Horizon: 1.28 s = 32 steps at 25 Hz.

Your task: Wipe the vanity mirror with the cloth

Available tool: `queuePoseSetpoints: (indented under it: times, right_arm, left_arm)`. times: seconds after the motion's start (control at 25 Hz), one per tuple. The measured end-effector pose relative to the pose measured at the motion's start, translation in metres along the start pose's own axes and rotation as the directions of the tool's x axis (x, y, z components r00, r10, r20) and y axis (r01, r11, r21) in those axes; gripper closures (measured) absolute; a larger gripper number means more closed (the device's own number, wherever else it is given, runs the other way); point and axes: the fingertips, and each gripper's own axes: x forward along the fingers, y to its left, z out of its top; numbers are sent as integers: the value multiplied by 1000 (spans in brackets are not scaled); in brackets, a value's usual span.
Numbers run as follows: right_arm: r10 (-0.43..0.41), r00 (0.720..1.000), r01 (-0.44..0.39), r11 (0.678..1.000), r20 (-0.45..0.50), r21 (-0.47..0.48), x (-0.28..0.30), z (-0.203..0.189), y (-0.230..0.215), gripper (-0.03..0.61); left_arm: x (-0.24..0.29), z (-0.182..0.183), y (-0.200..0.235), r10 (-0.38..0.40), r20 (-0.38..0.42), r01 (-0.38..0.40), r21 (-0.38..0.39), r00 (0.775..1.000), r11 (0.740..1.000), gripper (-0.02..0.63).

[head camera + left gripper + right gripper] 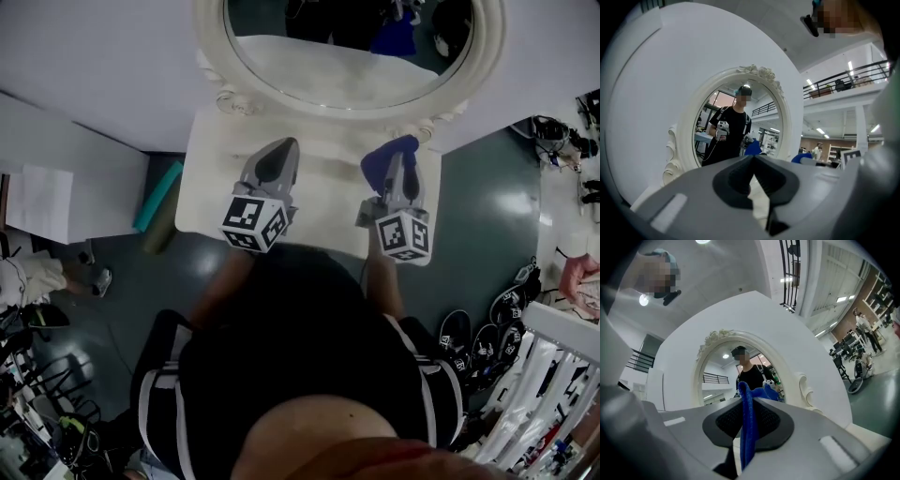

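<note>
Two tools (279, 152) (402, 167), one cloth (381, 161), one mirror (349, 70)

There is one mirror (349, 70), on one table (211, 178), and one cloth (389, 155), blue. The grippers number two: one left gripper (281, 152) and one right gripper (399, 161). Each carries one marker cube, so two cubes in all, one at the left (255, 223) and one at the right (403, 236). One person (300, 347) holds them. On the floor lies one teal roll (157, 195), and one white sheet (45, 202) shows at the left.
</note>
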Motion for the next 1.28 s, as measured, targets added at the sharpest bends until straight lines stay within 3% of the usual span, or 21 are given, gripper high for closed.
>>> queuePoseSetpoints:
  times: [0.56,1.28]
  right_arm:
    - [-115,986,106,991,116,84,65,13,-26,537]
    - [-274,944,225,942,182,250,120,10,-76,537]
  left_arm:
    - [33,18,30,-35,0,35,17,999,999,603]
    - [67,21,44,-66,-9,66,5,998,998,603]
